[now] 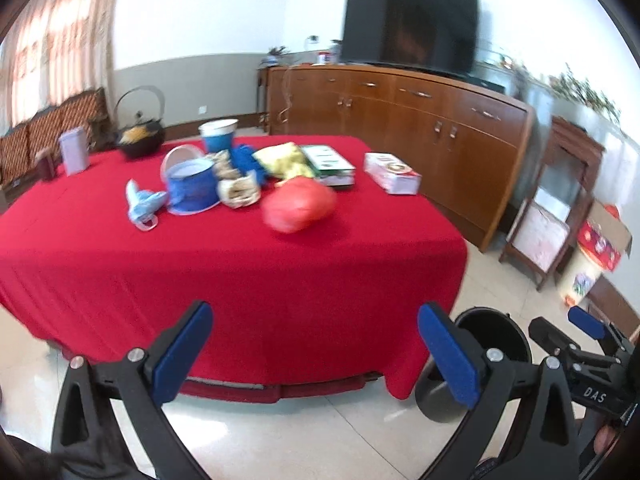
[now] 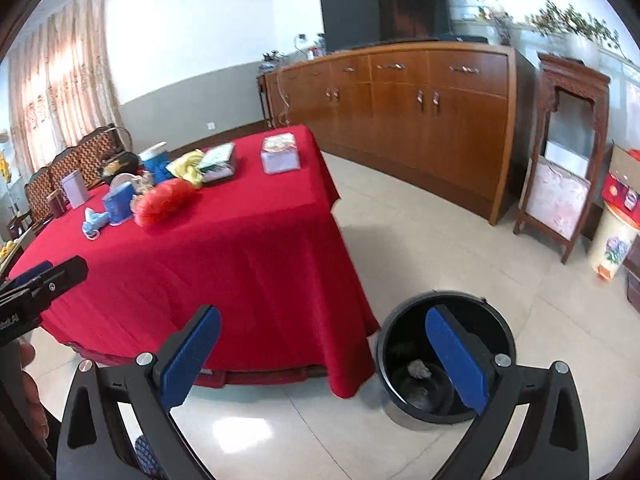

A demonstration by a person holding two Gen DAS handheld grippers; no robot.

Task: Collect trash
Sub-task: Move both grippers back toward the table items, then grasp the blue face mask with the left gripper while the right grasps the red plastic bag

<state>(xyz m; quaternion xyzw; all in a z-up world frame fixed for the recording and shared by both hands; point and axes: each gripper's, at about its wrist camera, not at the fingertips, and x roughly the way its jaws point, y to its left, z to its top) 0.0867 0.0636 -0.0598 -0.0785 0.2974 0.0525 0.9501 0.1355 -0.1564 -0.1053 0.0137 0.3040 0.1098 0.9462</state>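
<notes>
With both the left gripper (image 1: 316, 354) and the right gripper (image 2: 324, 356) held off the table, fingers wide apart and empty, the crumpled red bag (image 1: 299, 209) among the clutter could slip from a shallow pinch and miss the black bin (image 2: 446, 354) on the floor.

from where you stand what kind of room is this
Most likely a home living or dining room: a television on a long wooden sideboard, a table under a red tablecloth, and a curtained window.
</notes>
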